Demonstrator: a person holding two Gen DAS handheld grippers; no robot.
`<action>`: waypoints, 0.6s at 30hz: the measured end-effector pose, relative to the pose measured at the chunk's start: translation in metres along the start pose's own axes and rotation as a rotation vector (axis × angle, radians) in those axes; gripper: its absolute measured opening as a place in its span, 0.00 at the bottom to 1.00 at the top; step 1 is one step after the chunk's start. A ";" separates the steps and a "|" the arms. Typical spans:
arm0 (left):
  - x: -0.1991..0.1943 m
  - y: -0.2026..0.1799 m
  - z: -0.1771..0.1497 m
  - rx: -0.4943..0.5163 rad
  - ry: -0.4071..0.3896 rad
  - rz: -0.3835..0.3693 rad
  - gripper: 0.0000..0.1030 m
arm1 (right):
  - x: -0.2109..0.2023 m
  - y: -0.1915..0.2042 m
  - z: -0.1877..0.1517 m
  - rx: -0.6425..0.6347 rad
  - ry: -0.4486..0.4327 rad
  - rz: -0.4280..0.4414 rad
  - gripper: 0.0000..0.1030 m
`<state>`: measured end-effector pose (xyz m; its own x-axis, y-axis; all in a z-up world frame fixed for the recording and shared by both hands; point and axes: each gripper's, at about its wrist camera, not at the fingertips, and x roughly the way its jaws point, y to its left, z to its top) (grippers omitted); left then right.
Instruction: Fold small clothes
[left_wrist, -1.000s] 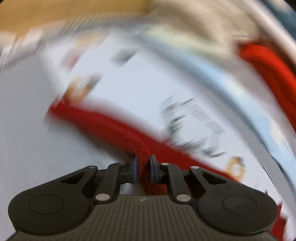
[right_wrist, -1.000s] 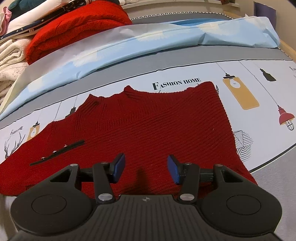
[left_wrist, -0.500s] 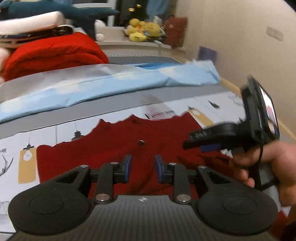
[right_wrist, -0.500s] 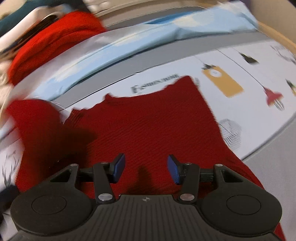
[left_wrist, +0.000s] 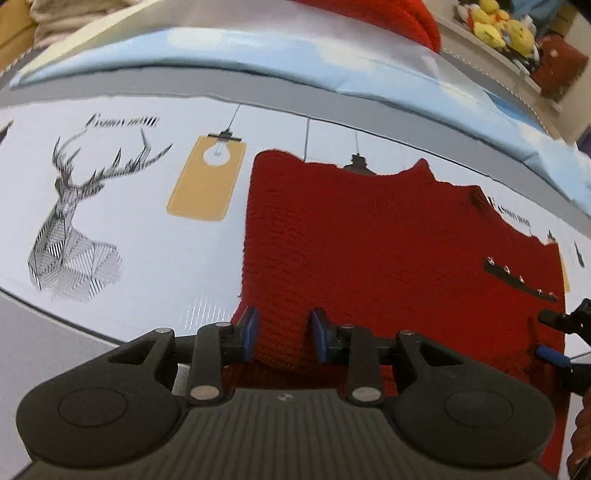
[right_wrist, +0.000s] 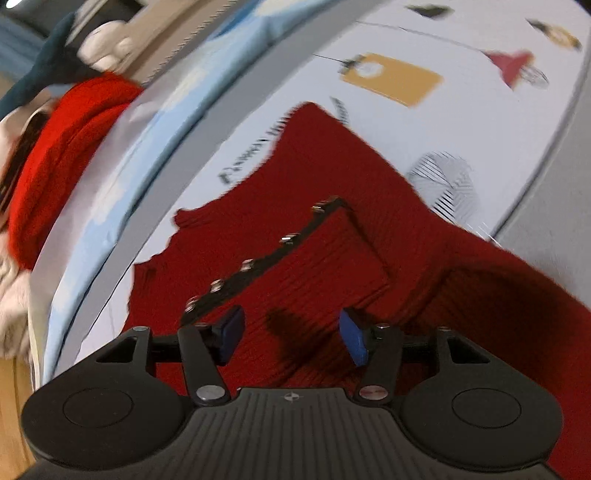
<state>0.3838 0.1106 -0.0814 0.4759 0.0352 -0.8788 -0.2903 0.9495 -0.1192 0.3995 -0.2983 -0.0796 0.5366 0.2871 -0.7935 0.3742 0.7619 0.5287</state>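
Left gripper (left_wrist: 282, 338) hangs with jaws parted, nothing pinched, over the near hem of the dark red knit top (left_wrist: 369, 236). Right gripper (right_wrist: 291, 334) is opening, knit below but untouched. The top lies partly folded on the printed sheet (left_wrist: 147, 229). Risk: a shallow bite grabs one layer and drags the studded black strip (right_wrist: 266, 258) askew.

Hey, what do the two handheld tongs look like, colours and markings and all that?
Both the left tongs and right tongs are matte black, with a ribbed body, two round side discs, silver pivot screws and blue pads on the fingertips. A small round emblem sits at the body's top centre.
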 end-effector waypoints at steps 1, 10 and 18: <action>-0.001 -0.002 -0.001 0.008 -0.002 0.001 0.32 | 0.002 -0.003 0.000 0.020 0.005 -0.016 0.55; 0.002 -0.001 0.001 -0.007 -0.001 -0.017 0.32 | -0.005 -0.011 0.006 0.031 -0.068 -0.013 0.08; 0.005 -0.003 0.000 0.007 0.009 -0.002 0.32 | -0.016 0.010 0.007 -0.138 -0.163 -0.143 0.15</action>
<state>0.3871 0.1078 -0.0859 0.4690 0.0302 -0.8827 -0.2834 0.9517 -0.1180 0.4000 -0.2990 -0.0593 0.6050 0.0821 -0.7920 0.3541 0.8631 0.3599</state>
